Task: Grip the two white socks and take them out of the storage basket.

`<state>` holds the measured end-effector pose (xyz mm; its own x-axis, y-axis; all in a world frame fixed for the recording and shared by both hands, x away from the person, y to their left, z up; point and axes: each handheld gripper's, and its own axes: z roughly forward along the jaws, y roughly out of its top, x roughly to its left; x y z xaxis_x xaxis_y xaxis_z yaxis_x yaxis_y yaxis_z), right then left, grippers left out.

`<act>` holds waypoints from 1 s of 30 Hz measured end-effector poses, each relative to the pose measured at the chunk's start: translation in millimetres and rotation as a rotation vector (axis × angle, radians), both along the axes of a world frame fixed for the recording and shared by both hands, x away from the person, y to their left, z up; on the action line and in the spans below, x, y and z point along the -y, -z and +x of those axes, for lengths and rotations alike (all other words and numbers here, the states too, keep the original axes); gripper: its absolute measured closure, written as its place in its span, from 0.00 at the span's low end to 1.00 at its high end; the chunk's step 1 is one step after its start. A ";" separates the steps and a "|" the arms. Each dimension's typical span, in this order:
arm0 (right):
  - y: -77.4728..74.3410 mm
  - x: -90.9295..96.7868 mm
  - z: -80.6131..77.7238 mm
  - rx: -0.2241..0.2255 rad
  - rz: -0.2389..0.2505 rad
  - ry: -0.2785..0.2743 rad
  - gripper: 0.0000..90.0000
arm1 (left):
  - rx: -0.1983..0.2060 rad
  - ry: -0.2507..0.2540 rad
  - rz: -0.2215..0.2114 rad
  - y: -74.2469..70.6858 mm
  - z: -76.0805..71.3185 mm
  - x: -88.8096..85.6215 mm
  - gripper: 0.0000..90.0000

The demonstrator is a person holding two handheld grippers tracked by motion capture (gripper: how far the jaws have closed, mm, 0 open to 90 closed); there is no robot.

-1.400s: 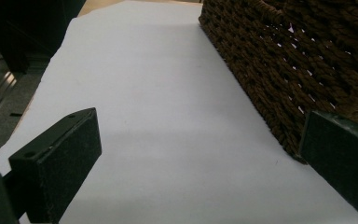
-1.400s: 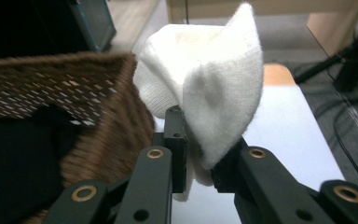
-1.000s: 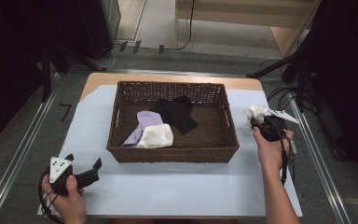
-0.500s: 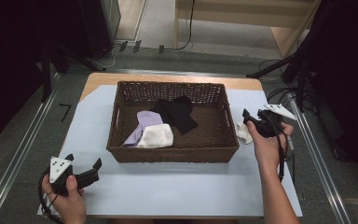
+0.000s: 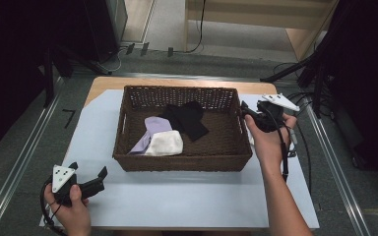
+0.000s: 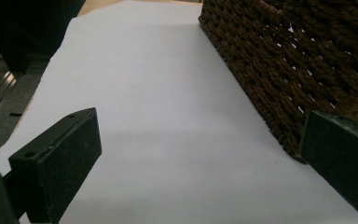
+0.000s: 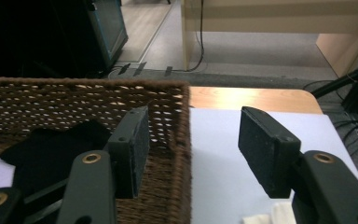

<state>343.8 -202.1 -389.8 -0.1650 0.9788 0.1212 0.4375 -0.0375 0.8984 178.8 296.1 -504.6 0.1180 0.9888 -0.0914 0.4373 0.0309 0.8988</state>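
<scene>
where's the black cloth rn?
In the high view the black cloth lies inside the wicker basket, toward its back middle, just right of the lavender cloth and behind the white cloth.

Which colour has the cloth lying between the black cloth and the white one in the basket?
Pale lilac cloth, clearest in the high view.

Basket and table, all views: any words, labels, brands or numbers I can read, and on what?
None can be read.
Basket: plain brown weave, no tag or label.
Cloths in it, black, lilac, white: no print or tag visible.
White table sheet: blank.
Grey plates on the left tool and right tool: just small holes, no lettering.
</scene>
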 end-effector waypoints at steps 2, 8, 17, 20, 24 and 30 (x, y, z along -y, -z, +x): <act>-2.5 -7.2 1.6 0.002 0.000 -0.012 0.48 | 0.000 0.000 0.000 0.0 0.0 -0.1 0.00; -5.7 -28.6 5.2 0.007 -0.001 -0.044 0.48 | -0.001 0.001 0.001 0.0 0.0 -0.3 0.00; 6.5 -69.5 12.5 -0.020 -0.025 -0.110 0.49 | -0.003 0.002 0.000 -0.1 0.1 -0.5 0.00; 12.1 -77.7 14.6 -0.029 -0.025 -0.129 0.49 | -0.003 0.002 -0.001 -0.1 0.1 -0.5 0.00; 24.4 -93.4 19.1 -0.060 -0.007 -0.174 0.51 | -0.004 0.000 -0.002 0.0 0.3 -0.4 0.00; 39.3 -120.8 22.1 -0.116 -0.021 -0.260 0.52 | -0.004 -0.002 -0.002 0.0 0.5 -0.4 0.00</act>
